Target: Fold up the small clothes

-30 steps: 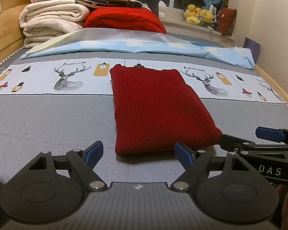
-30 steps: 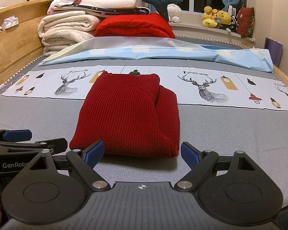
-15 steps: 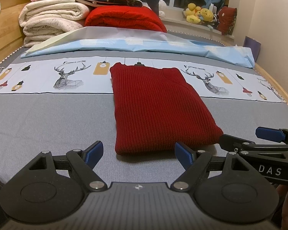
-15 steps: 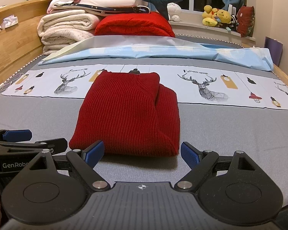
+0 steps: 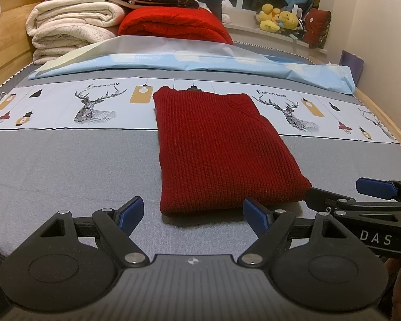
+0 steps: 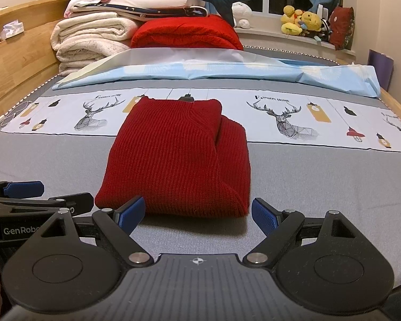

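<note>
A dark red knitted sweater (image 5: 222, 155) lies folded into a long rectangle on the grey bed sheet (image 5: 66, 165); in the right wrist view the sweater (image 6: 179, 160) shows a folded layer along its right side. My left gripper (image 5: 193, 215) is open just short of the sweater's near edge, holding nothing. My right gripper (image 6: 197, 214) is open too, its left pad at the sweater's near hem. Each gripper shows at the side of the other's view: the right gripper (image 5: 344, 195), the left gripper (image 6: 50, 194).
A light blue duvet (image 5: 200, 61) lies across the bed beyond the sweater. Folded cream blankets (image 5: 72, 26) and a red quilt (image 5: 173, 24) are stacked behind it. Wooden bed rails (image 6: 16, 61) run along both sides. Plush toys (image 6: 304, 21) sit on the windowsill.
Both grippers have tilted or dropped slightly, so the sweater sits a little higher in both views. The sweater itself has not moved.
</note>
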`<state>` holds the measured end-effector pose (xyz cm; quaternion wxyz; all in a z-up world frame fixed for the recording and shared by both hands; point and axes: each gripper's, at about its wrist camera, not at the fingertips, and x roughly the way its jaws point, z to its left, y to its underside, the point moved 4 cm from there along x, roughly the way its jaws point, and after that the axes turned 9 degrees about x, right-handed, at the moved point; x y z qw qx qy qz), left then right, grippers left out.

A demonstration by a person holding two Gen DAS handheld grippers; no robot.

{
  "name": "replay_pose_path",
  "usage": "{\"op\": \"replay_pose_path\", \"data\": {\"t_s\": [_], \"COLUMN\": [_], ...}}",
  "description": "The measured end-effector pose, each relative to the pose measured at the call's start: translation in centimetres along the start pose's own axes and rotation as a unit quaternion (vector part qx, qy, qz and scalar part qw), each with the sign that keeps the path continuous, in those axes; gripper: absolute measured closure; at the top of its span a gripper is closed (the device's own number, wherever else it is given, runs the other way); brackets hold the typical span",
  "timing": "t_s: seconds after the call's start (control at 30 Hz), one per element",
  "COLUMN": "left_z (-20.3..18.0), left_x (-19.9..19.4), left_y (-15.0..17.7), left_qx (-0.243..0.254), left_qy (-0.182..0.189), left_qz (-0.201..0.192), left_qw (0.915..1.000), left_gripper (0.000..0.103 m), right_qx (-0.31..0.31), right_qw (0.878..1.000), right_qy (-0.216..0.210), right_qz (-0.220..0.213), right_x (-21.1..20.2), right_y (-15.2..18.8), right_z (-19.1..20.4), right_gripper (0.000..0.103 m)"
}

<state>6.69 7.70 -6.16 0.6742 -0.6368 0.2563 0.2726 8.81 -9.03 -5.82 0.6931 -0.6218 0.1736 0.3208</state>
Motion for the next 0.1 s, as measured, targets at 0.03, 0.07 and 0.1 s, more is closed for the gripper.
{"op": "replay_pose_path", "data": {"t_s": [0.03, 0.07, 0.1], "left_z": [-0.03, 0.03, -0.02], "left_x": [0.01, 0.05, 0.06], "left_y": [-0.06, -0.11, -0.08], "left_qx": [0.000, 0.000, -0.001], "left_qy": [0.000, -0.001, -0.001], "left_qz": [0.000, 0.000, 0.000], "left_qw": [1.0000, 1.0000, 1.0000], "left_gripper": [0.018, 0.018, 0.018], "right_qx": [0.000, 0.000, 0.000], "right_qw": [1.000, 1.000, 1.000], "right_qy": [0.000, 0.000, 0.000], "right_qz": [0.000, 0.000, 0.000], "right_x": [0.00, 0.00, 0.00], "right_y": [-0.08, -0.08, -0.06], "right_z": [0.11, 0.10, 0.09], "right_gripper": [0.016, 0.016, 0.016]}}
